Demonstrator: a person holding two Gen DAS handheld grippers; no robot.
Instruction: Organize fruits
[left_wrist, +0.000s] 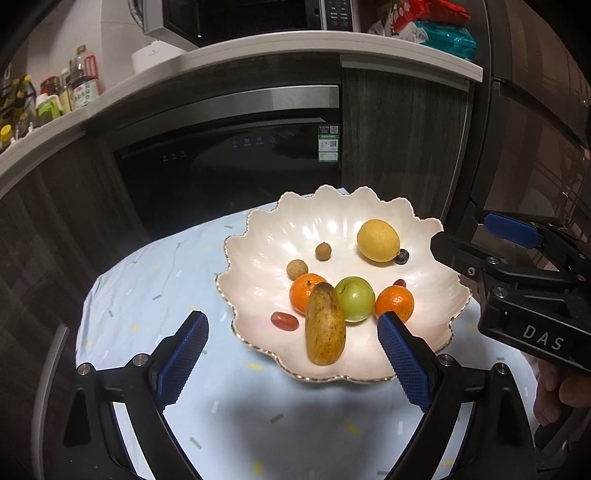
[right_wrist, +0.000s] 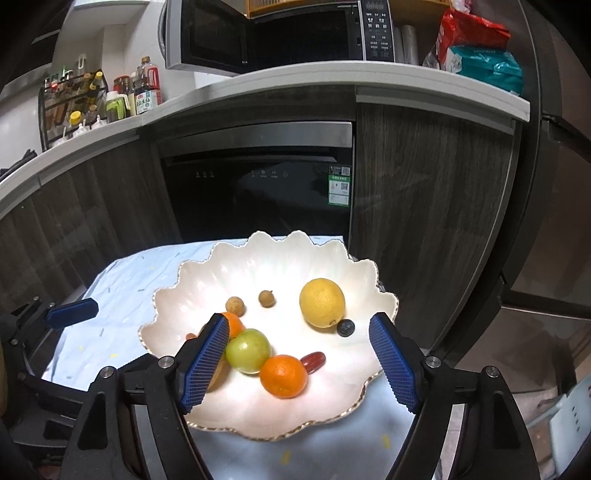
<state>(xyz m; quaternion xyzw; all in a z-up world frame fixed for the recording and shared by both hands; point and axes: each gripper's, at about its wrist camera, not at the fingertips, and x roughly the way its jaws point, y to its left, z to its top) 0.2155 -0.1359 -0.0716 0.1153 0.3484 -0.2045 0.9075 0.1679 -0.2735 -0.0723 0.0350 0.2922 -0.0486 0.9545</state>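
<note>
While both tongs, left tongs (left_wrist: 291, 354) and right tongs (right_wrist: 306, 362), gape empty, fruits fill a scalloped plate (left_wrist: 258, 229) at the table's (left_wrist: 147, 295) far edge.

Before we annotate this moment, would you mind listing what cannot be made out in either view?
- Right wrist view: the long yellow-brown fruit is almost wholly hidden behind one finger of the right gripper.
- Right wrist view: the left orange and one red date are partly hidden by that finger.
- Left wrist view: the blueberry is half hidden behind the lemon.
- Both views: the dishwasher label is too small to read.
</note>
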